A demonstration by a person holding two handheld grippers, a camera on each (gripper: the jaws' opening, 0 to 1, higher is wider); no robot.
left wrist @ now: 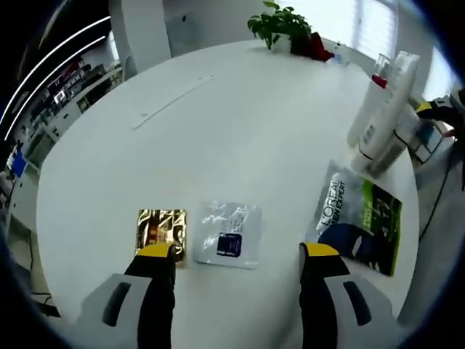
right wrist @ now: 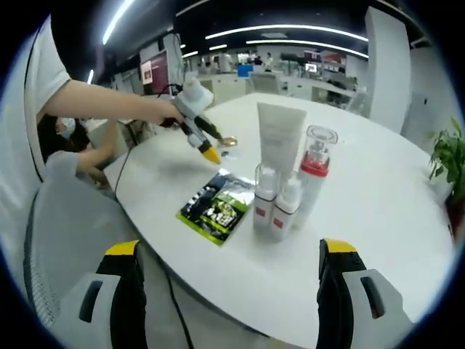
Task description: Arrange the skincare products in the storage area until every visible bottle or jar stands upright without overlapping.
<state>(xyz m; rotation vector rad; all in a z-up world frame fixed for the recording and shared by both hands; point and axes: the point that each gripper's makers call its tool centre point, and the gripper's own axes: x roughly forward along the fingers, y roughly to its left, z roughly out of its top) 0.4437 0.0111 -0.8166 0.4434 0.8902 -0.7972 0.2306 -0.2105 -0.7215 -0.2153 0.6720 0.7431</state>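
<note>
On the white bench (left wrist: 240,131) in the left gripper view, the left gripper (left wrist: 238,263) is hanging low with its jaws wide apart and nothing between them. A clear packet (left wrist: 229,234) is lying flat just ahead, in the gap between the jaws. A gold packet (left wrist: 161,227) is lying by the left jaw. A green and black packet (left wrist: 357,217) is lying flat off to the right, its long side pointing away toward the bottles (left wrist: 383,116), which are standing farther off on the right. A plant (left wrist: 280,25) is sitting at the far edge.

In the right gripper view, the right gripper (right wrist: 229,262) is open too, holding nothing, back from the near edge. The bottles (right wrist: 287,185) are standing upright, close together, straight ahead. The green and black packet (right wrist: 216,206) is lying just left of them. The left gripper (right wrist: 195,120) is hanging over the far side. I think the left gripper is nearer to the flat packets, and the right gripper to the bottles.
</note>
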